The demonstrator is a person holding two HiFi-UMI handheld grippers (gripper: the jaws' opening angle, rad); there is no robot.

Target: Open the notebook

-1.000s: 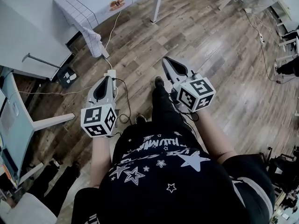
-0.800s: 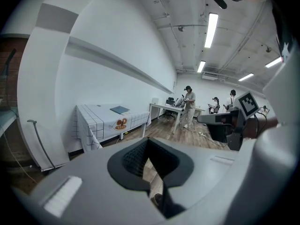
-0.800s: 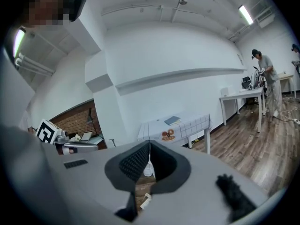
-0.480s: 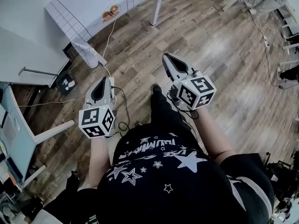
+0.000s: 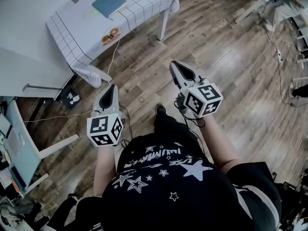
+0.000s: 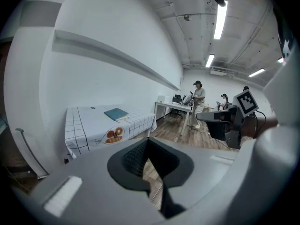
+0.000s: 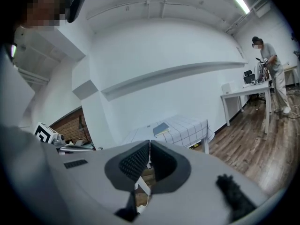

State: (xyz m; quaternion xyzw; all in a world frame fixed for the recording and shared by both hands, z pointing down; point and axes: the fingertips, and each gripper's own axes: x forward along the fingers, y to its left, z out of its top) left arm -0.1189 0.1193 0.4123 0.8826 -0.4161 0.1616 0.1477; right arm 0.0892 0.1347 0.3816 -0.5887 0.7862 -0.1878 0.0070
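The wood floor [image 5: 216, 57] spreads under both your claws. Ahead of them and off to the left stands the bench [image 5: 82, 30] in its checked cloth — well apart from either tip. Your left claw [image 5: 113, 87] is pressed shut with nothing in it. Your right claw [image 5: 174, 64] is the same, jaws together and empty. The blue notebook [image 5: 109, 3] lies closed on the bench's far part — beyond both claws.

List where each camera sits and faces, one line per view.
Head view: on the person's head, looking steeply down at the floor; shows torso, left gripper, right gripper.
Left gripper view: rides that gripper, facing the checked table past its shut jaws.
Right gripper view: likewise, jaws shut.
All three show the notebook.
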